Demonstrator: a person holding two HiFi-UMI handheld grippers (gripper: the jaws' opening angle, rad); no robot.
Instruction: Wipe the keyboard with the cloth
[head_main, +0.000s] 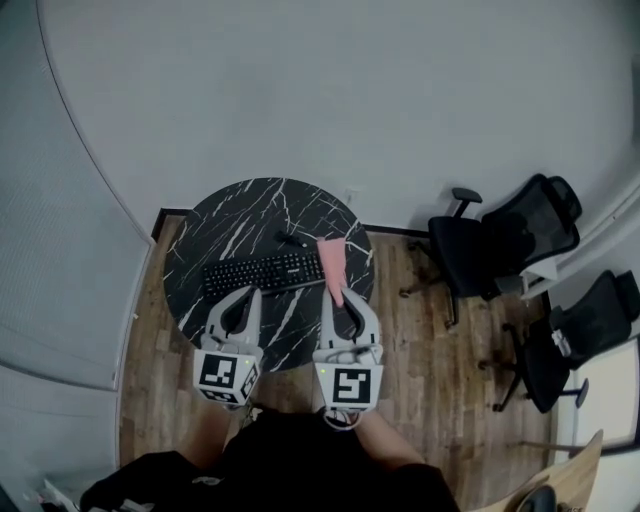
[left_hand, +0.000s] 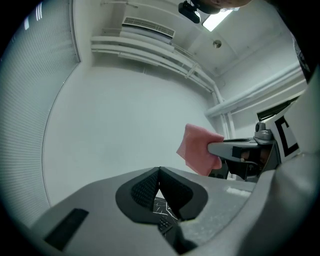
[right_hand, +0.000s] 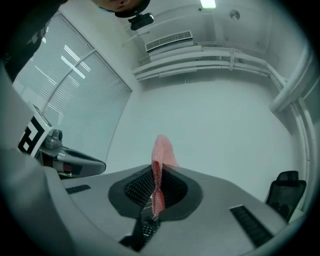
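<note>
Right gripper (right_hand: 156, 182) jaws clamp a pink cloth (head_main: 333, 262) at the keyboard's (head_main: 263, 272) right end, above the round worktop (head_main: 250, 205). Left gripper (left_hand: 159, 175) hovers, jaws together, empty. Soft and light, the cloth likely drapes; best pinched at a bunched edge.

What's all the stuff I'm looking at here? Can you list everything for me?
table: one, round, black marble with white veins, middle of the room
keyboard: one, black, on the table's near half
cloth: one, pink, pinched in the right gripper, above the keyboard's right end
small dark object: one, black, behind the keyboard; too small to name
far office chair: one, black, right of the table
near office chair: one, black, far right
floor: wood planks
left gripper: one, grey, jaws together, empty
right gripper: one, grey, shut on the cloth
</note>
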